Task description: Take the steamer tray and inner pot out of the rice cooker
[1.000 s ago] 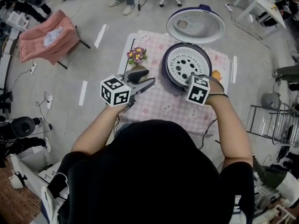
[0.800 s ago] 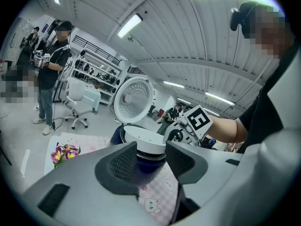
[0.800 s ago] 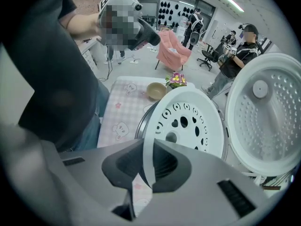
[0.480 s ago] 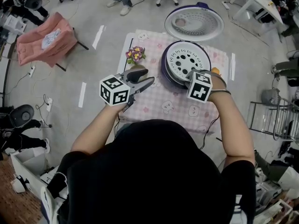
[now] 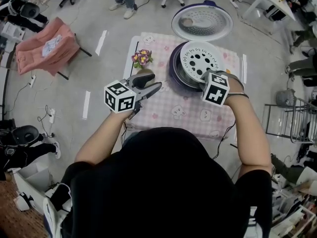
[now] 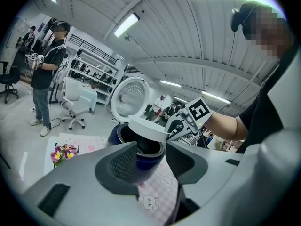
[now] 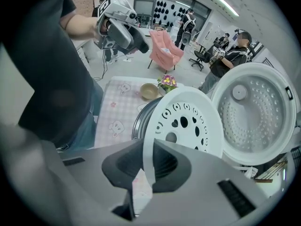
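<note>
My right gripper (image 7: 146, 166) is clamping the white steamer tray (image 7: 188, 121) by its rim, jaws nearly together on the thin edge. Its own view is showing that grip plainly, while in the head view the marker cube is hiding it. The tray is hanging tilted just above the rice cooker (image 5: 173, 69), beyond the gripper's tips. My left gripper (image 6: 150, 159) is hovering with jaws apart and nothing between them, the cooker ahead of it. Its view is looking under the tray at a dark hollow, probably the inner pot (image 6: 146, 146), sitting inside the cooker.
</note>
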Tool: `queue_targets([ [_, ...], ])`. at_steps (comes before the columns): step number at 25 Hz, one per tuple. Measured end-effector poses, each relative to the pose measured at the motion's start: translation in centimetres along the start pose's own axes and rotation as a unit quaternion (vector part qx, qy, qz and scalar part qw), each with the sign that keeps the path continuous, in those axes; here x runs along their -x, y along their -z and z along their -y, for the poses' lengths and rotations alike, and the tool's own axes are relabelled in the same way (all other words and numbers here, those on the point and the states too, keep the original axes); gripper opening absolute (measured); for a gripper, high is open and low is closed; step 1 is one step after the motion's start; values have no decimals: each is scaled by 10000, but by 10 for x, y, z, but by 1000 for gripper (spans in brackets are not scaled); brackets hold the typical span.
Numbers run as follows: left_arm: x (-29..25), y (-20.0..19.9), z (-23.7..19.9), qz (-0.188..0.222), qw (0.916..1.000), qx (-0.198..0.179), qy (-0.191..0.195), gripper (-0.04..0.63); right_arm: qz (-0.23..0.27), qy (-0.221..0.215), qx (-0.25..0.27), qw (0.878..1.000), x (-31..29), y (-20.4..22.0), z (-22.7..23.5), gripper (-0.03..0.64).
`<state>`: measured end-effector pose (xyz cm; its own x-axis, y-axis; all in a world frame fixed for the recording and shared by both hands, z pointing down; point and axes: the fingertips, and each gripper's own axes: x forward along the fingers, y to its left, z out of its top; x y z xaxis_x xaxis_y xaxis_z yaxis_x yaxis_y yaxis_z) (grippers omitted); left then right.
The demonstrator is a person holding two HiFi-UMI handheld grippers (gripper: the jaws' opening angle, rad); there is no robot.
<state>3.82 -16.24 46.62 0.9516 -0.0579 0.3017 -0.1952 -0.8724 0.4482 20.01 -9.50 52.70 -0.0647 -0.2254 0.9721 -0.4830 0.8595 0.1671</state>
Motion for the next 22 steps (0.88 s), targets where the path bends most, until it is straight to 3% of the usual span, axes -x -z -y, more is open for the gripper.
queue_targets([
  [22,-18,11,33,-208,9979,-204,576,204,-367,418,-948,9939,26,63,-29,35],
])
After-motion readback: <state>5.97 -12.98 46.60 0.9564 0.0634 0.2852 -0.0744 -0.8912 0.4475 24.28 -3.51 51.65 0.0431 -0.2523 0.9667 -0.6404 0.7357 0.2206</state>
